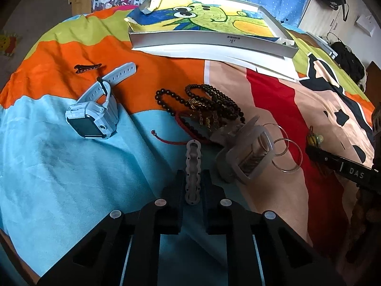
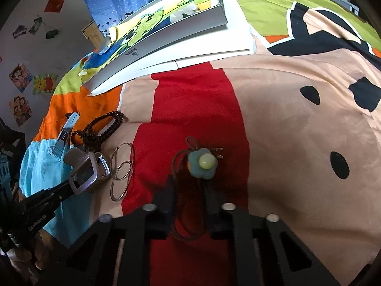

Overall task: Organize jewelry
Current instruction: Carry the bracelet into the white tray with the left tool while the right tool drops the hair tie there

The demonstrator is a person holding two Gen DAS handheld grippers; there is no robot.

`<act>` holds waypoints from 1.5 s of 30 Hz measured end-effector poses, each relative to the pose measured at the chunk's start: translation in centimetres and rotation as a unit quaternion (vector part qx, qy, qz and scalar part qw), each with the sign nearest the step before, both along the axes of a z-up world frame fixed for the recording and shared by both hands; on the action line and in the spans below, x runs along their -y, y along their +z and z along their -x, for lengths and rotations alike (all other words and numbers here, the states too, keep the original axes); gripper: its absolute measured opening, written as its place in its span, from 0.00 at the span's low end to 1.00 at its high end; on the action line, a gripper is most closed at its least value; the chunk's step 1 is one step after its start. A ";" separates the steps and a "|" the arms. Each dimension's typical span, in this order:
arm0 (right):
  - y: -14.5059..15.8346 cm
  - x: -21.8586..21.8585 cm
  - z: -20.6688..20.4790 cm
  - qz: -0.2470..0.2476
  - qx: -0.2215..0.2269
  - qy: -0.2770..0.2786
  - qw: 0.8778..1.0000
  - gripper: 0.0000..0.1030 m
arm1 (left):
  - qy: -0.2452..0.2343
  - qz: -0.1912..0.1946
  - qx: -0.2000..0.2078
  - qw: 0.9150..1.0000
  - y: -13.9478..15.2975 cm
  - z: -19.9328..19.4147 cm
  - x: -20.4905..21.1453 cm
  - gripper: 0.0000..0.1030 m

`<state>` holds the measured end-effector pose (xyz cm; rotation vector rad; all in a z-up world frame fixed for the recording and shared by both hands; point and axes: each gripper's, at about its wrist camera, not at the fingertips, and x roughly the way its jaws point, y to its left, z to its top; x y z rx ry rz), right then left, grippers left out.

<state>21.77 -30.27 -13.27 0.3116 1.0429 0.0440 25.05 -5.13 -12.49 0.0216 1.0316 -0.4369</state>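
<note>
My left gripper (image 1: 193, 175) is shut on a grey wavy hair clip (image 1: 193, 166) that stands up between the fingers. Ahead lie a pale blue smartwatch (image 1: 95, 112), a dark bead necklace with a red cord bracelet (image 1: 202, 107), a grey claw clip (image 1: 245, 157), silver hoops (image 1: 285, 152) and a small brown hair clip (image 1: 87, 67). My right gripper (image 2: 190, 186) straddles the brown cord of a hair tie with a blue flower and pale bead (image 2: 202, 163) on the red cloth; its jaws stand slightly apart around the cord. The grey box (image 1: 214, 40) sits at the far side.
A colourful bedspread (image 1: 71, 166) covers the surface. The box holds a cartoon drawing (image 1: 214, 14) and rests on white paper sheets (image 2: 202, 47). The right gripper's arm (image 1: 345, 169) shows at the right in the left wrist view; the left gripper (image 2: 47, 197) shows at the left in the right wrist view.
</note>
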 end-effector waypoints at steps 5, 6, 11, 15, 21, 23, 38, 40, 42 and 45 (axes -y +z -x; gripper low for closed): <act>0.8 -1.0 0.3 0.010 0.025 0.025 0.999 0.06 | 0.007 -0.003 0.023 1.000 0.9 1.1 0.4 0.10; 1.2 -1.5 0.5 0.015 0.038 0.036 0.999 0.06 | 0.008 0.002 0.025 1.000 1.2 1.3 0.4 0.10; 3.1 -3.3 1.4 0.032 0.089 0.078 0.992 0.05 | 0.003 0.039 0.048 0.998 3.0 2.7 0.7 0.10; 4.8 -4.3 2.1 0.042 0.130 0.099 0.986 0.05 | 0.004 0.054 0.081 0.995 4.4 3.6 1.0 0.10; 7.9 -5.3 1.5 0.049 0.190 0.111 0.974 0.05 | 0.034 0.069 0.110 0.991 6.7 2.5 0.9 0.10; 8.9 -5.5 0.4 0.052 0.213 0.115 0.969 0.05 | 0.043 0.069 0.119 0.989 7.6 1.3 0.9 0.10; 7.7 -7.1 -15.9 0.046 0.257 0.114 0.959 0.05 | 0.084 0.101 0.128 0.983 8.7 -17.9 -0.6 0.10; 6.9 -6.7 -17.1 0.053 0.248 0.110 0.961 0.05 | 0.082 0.098 0.115 0.985 7.5 -19.5 -0.3 0.10; 6.4 -6.2 -17.5 0.058 0.246 0.103 0.962 0.05 | 0.082 0.095 0.097 0.987 6.2 -21.0 0.1 0.10; 5.7 -5.6 -18.8 0.060 0.235 0.096 0.965 0.05 | 0.083 0.096 0.074 0.989 4.8 -22.0 0.5 0.10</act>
